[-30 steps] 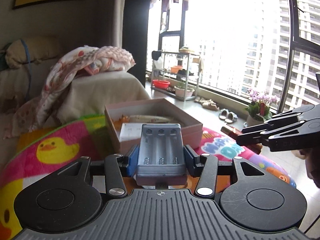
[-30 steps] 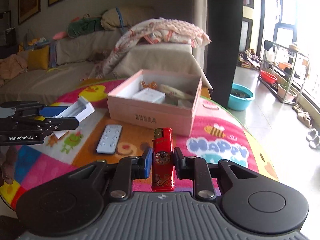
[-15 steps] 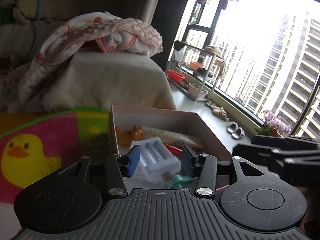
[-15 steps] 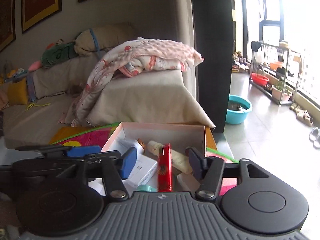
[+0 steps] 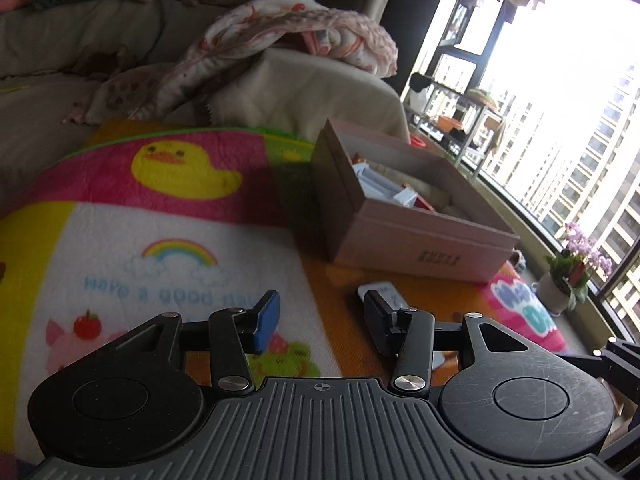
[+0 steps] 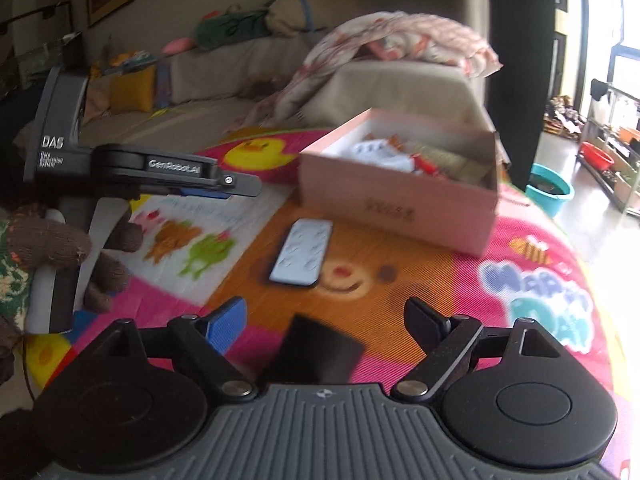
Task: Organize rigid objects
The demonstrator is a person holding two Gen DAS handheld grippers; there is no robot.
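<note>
- Left gripper (image 5: 320, 320): jaws spread wide, nothing between them. It sits above the cartoon play mat (image 5: 160, 240), short of the pink box (image 5: 420, 236).
- Right gripper (image 6: 324, 320): jaws also wide apart, holding nothing. A dark flat object (image 6: 316, 356) lies on the mat low between its fingers; too blurred to say what it is.
- Pink box (image 6: 400, 196) stands open on the mat, beside the draped sofa arm (image 6: 400, 88). Inside it: a white battery holder (image 6: 380, 152), a red item (image 6: 426, 166), and some beige and orange pieces. The left view shows the same contents partly hidden by the near wall.
- A grey remote control (image 6: 303, 257) lies flat on the orange patch of the mat, in front of the box and apart from it. Its top edge shows in the left view just above the right finger (image 5: 380, 320).
- In the right view, the left gripper (image 6: 240, 188) reaches in from the left edge, held by a hand in a brown knit glove (image 6: 60, 248).
- Right view is motion-blurred.
</note>
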